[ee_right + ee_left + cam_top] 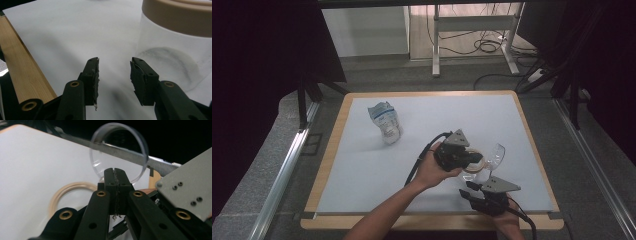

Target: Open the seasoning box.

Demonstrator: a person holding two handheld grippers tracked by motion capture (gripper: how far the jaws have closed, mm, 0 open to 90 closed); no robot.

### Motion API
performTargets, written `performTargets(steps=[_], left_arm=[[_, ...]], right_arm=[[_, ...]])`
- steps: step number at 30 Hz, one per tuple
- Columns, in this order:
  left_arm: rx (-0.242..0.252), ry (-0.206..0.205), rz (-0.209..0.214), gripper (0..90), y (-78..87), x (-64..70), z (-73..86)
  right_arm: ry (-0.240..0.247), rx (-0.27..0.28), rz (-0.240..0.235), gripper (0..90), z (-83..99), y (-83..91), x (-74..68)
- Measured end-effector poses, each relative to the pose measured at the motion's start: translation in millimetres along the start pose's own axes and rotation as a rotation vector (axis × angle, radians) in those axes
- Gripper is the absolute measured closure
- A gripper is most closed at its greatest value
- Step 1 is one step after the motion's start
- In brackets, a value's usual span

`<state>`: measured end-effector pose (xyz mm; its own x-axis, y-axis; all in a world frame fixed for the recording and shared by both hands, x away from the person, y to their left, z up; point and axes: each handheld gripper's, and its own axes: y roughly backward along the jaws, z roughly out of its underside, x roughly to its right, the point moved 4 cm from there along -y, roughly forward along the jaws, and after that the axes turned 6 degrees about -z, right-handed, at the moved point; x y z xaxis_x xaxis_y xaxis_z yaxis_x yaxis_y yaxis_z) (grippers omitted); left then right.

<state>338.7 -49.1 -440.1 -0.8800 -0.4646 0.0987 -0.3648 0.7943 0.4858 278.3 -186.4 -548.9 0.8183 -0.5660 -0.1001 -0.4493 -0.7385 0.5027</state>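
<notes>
A clear round lid (120,147) stands on edge, tilted, above the mat (496,154). My left gripper (115,173) is shut on the lid's lower rim, and a hand holds it over the right middle of the table (474,157). Just under it sits a frosted jar with a tan rim (473,166), also seen as a tan ring (65,190) to the left of the jaws. My right gripper (113,72) is open with nothing between its fingers, low over the mat and a little left of the jar (175,40). It sits near the table's front edge (468,189).
A crumpled clear bag with blue print (384,122) lies at the back left of the white mat (362,165). The wooden table edge (22,75) runs close beside the right gripper. Metal rails and black curtains flank the table.
</notes>
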Motion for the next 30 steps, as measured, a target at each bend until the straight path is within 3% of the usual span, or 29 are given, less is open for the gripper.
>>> performTargets(steps=[6, 10, 12, 14, 17, 22, 27, 30], left_arm=[[0.027, 0.045, -0.052, 85.7, 27.1, -17.0, 21.7], [0.044, 0.075, -0.098, 77.8, 44.7, -26.8, 42.3], [0.058, 0.083, -0.148, 68.2, 53.1, -31.7, 53.1], [0.066, 0.108, -0.160, 58.2, 61.4, -36.7, 63.2], [0.074, 0.132, -0.171, 54.1, 73.0, -42.6, 79.5], [0.063, 0.161, -0.212, 46.2, 85.8, -54.2, 105.0], [0.039, 0.165, -0.286, 42.3, 94.5, -66.6, 127.6], [0.046, 0.172, -0.288, 40.1, 97.4, -68.5, 131.6]], right_arm=[[0.001, -0.003, 0.002, 54.0, -1.5, -4.7, -3.0], [0.001, 0.000, 0.002, 50.3, -3.3, -8.1, -5.6], [-0.005, 0.004, -0.001, 48.8, -3.7, -10.5, -7.3], [-0.012, 0.008, -0.003, 47.0, -4.1, -13.8, -9.1], [-0.003, 0.006, 0.010, 44.8, -4.8, -18.9, -12.3], [0.010, 0.014, 0.019, 41.3, -8.2, -28.3, -19.0], [0.023, 0.022, 0.002, 39.5, -18.3, -42.3, -22.0], [0.011, 0.036, -0.009, 39.3, -24.9, -49.0, -21.3]])
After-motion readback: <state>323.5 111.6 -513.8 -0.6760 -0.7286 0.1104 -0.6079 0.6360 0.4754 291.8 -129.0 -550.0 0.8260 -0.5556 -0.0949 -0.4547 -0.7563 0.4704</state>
